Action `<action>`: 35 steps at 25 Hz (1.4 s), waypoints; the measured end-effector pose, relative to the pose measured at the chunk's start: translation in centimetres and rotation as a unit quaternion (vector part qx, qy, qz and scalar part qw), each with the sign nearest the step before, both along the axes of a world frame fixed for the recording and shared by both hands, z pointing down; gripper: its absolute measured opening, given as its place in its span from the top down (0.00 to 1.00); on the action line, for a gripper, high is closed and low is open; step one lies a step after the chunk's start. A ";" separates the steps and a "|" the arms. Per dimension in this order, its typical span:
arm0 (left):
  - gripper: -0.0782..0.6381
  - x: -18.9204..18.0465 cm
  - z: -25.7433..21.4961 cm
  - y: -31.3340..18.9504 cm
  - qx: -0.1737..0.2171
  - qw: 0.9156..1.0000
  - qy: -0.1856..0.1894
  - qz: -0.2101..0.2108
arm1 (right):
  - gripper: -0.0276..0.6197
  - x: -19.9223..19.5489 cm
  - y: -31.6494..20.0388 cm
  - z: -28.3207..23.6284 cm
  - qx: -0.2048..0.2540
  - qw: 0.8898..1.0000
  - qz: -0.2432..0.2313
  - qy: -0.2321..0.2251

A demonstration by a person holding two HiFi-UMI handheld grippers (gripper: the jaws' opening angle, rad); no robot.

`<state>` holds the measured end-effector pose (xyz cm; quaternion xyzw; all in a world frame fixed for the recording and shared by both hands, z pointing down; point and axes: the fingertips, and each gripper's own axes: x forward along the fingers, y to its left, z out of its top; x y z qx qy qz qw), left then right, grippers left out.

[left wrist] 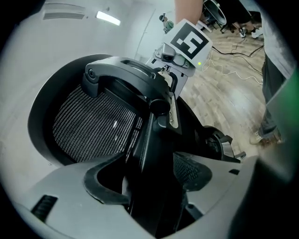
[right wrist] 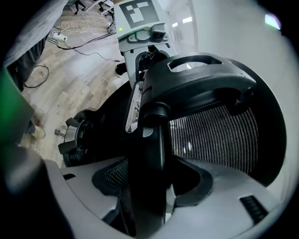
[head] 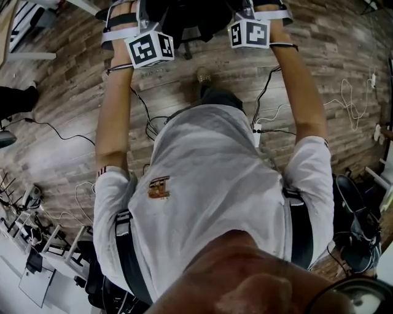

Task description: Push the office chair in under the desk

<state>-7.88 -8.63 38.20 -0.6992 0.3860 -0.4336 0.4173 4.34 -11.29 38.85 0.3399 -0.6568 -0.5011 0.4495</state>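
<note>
Office chair [head: 184, 18] standing on wooden floor [head: 61, 135] directly ahead of the person, at the top edge of the head view, with both arms stretched out towards it. The left gripper [head: 149, 49] and right gripper [head: 250, 32] are level with each other, marker cubes uppermost. In the left gripper view, the left gripper [left wrist: 149, 186] has its jaws closed on the black frame of the chair's back, the mesh backrest [left wrist: 93, 121] lies to the left, and the right gripper [left wrist: 180, 56] grips the same frame further along. In the right gripper view, the right gripper [right wrist: 149, 186] likewise clamps the black frame, with the mesh [right wrist: 210, 135] to the right and the left gripper [right wrist: 140, 28] beyond. Loose cables [head: 144, 113] trail across the floor near the person's shoe [head: 202, 75]
</note>
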 end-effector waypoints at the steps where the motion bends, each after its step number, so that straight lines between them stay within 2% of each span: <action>1: 0.44 -0.1 -0.1 -0.8 -0.001 1.000 0.002 -0.003 | 0.56 -0.1 -0.8 -0.1 0.001 1.000 -0.002 -0.001; 20: 0.43 -2.9 -0.3 -15.6 0.001 0.997 0.005 -0.071 | 0.56 -3.1 -14.5 -0.6 0.006 0.999 -0.050 -0.017; 29: 0.43 -3.2 -0.2 -22.0 0.003 0.995 0.008 -0.102 | 0.56 -3.4 -21.3 -0.6 0.006 0.998 -0.067 -0.020; 35: 0.43 -3.7 0.0 -26.4 -0.005 0.994 0.008 -0.105 | 0.56 -4.0 -25.7 -0.3 0.003 0.998 -0.063 -0.021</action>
